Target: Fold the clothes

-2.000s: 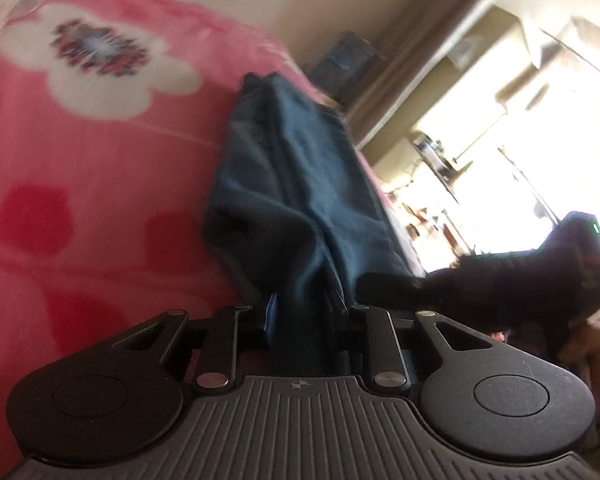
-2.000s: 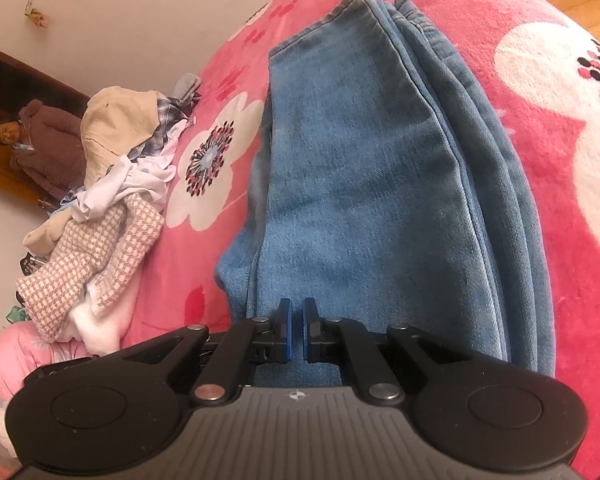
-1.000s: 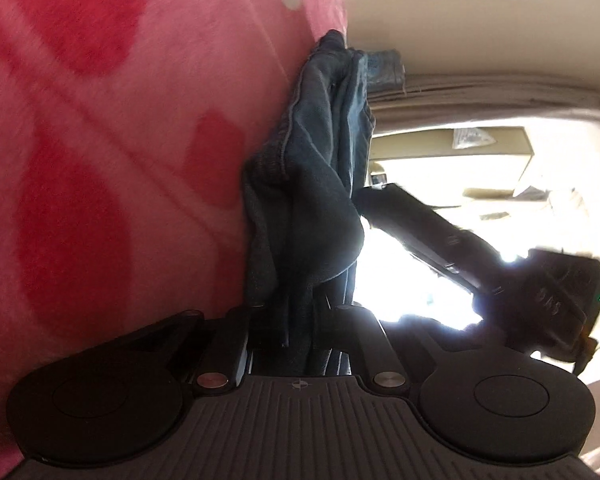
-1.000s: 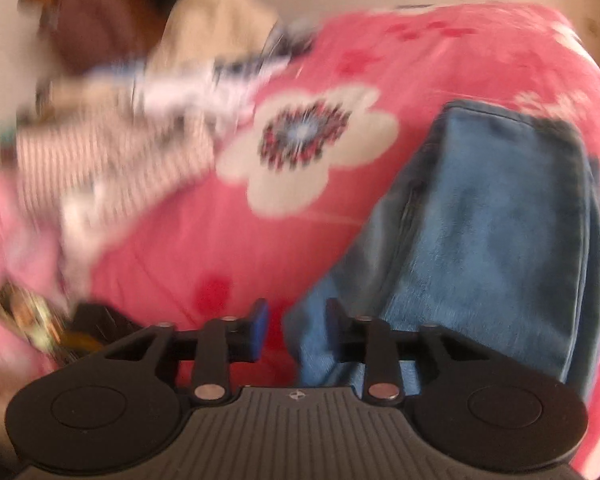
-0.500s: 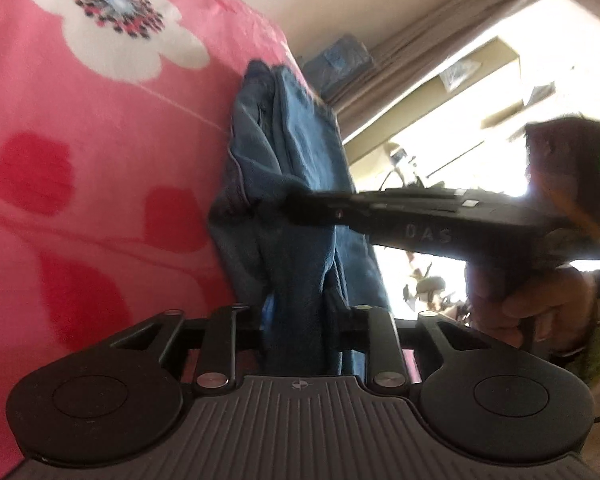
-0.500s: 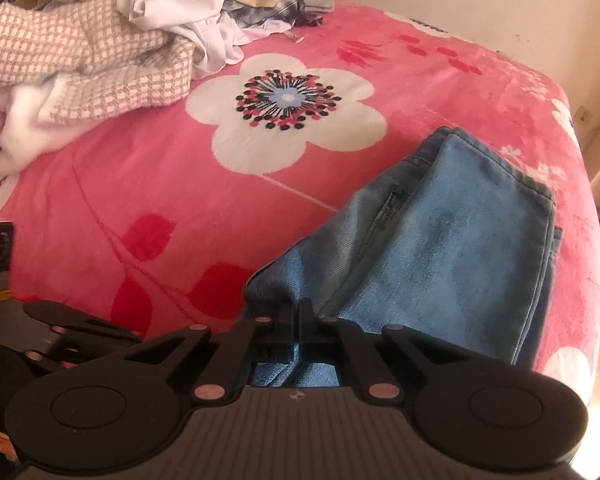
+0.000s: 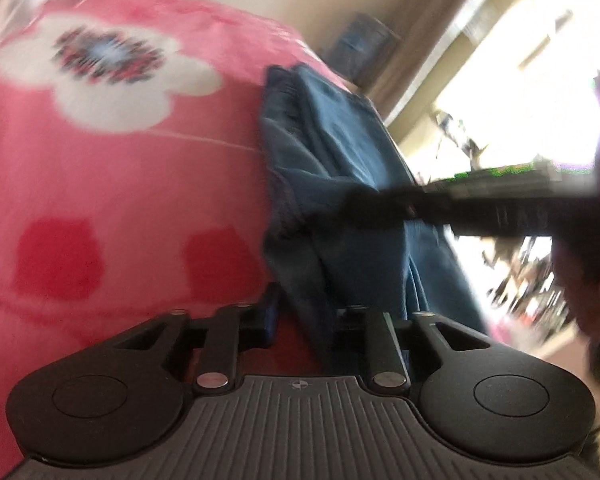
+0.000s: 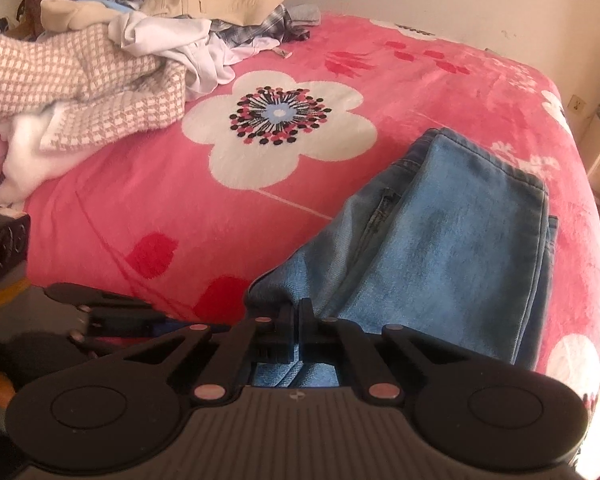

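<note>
folded blue denim jeans (image 8: 452,248) on the pink flowered blanket (image 8: 160,208)
we judge them heavy, floppy; our right gripper (image 8: 296,322) pinches their near corner, our left gripper (image 7: 306,314) gapes around denim beside it.

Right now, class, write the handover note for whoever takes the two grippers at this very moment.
Left gripper: open, beside the near end of the jeans.
Right gripper: shut on the jeans' near corner.
Jeans lie folded lengthwise on the pink blanket. Unfolded pile of clothes sits at the far left.
Done: lengthwise fold.
Left: probably fold the jeans shorter, then start the pile.
</note>
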Available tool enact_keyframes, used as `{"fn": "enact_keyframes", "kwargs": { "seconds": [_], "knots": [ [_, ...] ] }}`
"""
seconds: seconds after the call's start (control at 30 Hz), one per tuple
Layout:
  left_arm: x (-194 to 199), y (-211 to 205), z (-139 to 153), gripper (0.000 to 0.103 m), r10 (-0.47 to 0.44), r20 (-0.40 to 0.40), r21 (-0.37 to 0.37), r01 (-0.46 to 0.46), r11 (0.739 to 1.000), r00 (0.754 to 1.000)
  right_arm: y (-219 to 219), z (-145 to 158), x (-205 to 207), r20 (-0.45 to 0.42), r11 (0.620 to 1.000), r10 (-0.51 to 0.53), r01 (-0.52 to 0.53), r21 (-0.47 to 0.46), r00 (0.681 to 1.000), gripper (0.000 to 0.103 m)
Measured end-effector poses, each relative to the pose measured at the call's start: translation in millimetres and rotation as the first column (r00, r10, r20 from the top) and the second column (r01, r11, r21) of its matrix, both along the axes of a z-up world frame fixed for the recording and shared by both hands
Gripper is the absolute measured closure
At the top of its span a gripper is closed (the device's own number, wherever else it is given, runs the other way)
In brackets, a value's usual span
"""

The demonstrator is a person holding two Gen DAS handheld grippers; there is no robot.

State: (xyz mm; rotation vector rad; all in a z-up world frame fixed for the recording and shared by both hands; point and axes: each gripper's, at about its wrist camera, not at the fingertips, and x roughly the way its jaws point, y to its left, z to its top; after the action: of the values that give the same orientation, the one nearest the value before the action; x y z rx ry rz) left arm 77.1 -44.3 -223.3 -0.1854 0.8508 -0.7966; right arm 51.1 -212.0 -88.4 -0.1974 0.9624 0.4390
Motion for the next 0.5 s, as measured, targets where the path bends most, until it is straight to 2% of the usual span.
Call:
{"fn": "enact_keyframes", "kwargs": {
  "seconds": [0.07,0.1,0.2,0.27,0.37,0.43,0.5],
  "knots": [
    [-5,-8,0,0.096,-0.056,0.054,0.005,0.056,0.998,0.997,-1,0,1,-0.002,1.0,-0.001,0.001,0.014,1.0,0.103],
    [-8,-13,-1,0.096,-0.082,0.093,0.03,0.08,0.996,0.992,-1,0,1,-0.004,1.0,-0.002,0.002,0.021,1.0,0.103],
    [-23,-28,-2,0.096,-0.167,0.247,0.167,0.128,0.978,0.954,-3,-1,1,-0.011,0.999,-0.007,0.008,0.039,1.0,0.103],
    [-33,-35,-1,0.096,-0.196,0.316,0.236,0.123,0.964,0.928,-3,-2,1,-0.016,0.999,-0.011,0.011,0.05,1.0,0.103],
    [-47,-43,-3,0.095,-0.203,0.409,0.335,0.061,0.94,0.89,-4,-3,1,-0.024,0.998,-0.016,0.017,0.068,1.0,0.103],
    [-50,-43,0,0.096,-0.189,0.4,0.34,0.046,0.939,0.897,-5,-4,2,-0.029,0.997,-0.019,0.021,0.079,0.999,0.103],
    [-43,-33,6,0.092,-0.133,0.336,0.299,0.029,0.954,0.933,-6,-5,2,-0.035,0.996,-0.022,0.025,0.091,0.999,0.103]
  ]
}}
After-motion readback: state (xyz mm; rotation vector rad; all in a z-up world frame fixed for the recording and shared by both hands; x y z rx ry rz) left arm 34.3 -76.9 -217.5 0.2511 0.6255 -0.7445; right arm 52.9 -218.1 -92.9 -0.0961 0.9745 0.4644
